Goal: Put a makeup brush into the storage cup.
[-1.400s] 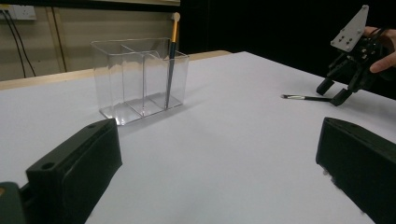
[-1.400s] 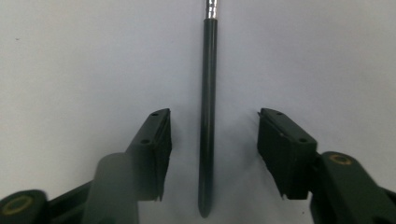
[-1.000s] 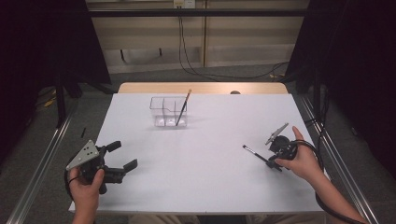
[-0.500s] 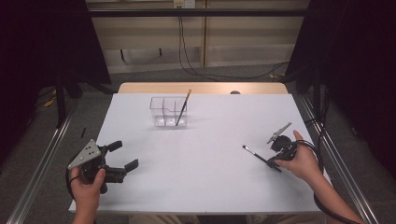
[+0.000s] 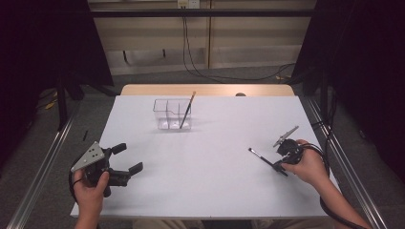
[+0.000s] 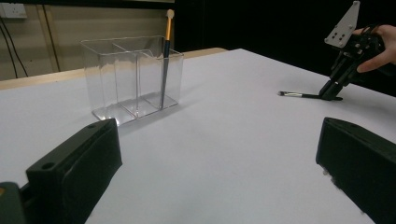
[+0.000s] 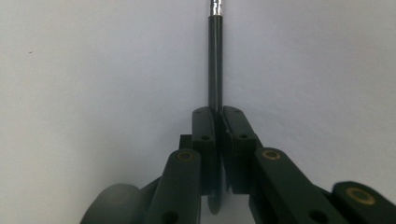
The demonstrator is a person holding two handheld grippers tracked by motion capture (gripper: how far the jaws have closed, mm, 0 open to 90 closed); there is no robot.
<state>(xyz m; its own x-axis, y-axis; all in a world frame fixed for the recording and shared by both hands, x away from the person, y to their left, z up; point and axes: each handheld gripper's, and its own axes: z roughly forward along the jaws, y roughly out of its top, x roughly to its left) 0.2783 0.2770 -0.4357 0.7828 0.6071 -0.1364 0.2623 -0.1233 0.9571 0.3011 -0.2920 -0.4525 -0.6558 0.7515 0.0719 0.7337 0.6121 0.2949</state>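
A clear three-compartment organizer [image 5: 173, 114] stands at the table's back middle. A gold-handled brush [image 5: 187, 109] leans in its right compartment. On the right, a black brush [image 5: 261, 158] lies on the white table, and my right gripper [image 5: 282, 164] is shut on its handle end. The right gripper view shows the black handle [image 7: 215, 60] pinched between the closed jaws [image 7: 217, 114]. My left gripper [image 5: 126, 160] rests open at the near left with nothing between its fingers. The left gripper view shows the organizer [image 6: 130, 77], the gold-handled brush [image 6: 166, 60] and the black brush [image 6: 299, 94] beyond the spread jaws.
The white table [image 5: 210, 191] has a wooden strip [image 5: 205, 89] along its far edge. Metal rails [image 5: 38, 167] run along both sides. Cables hang over the floor behind the table.
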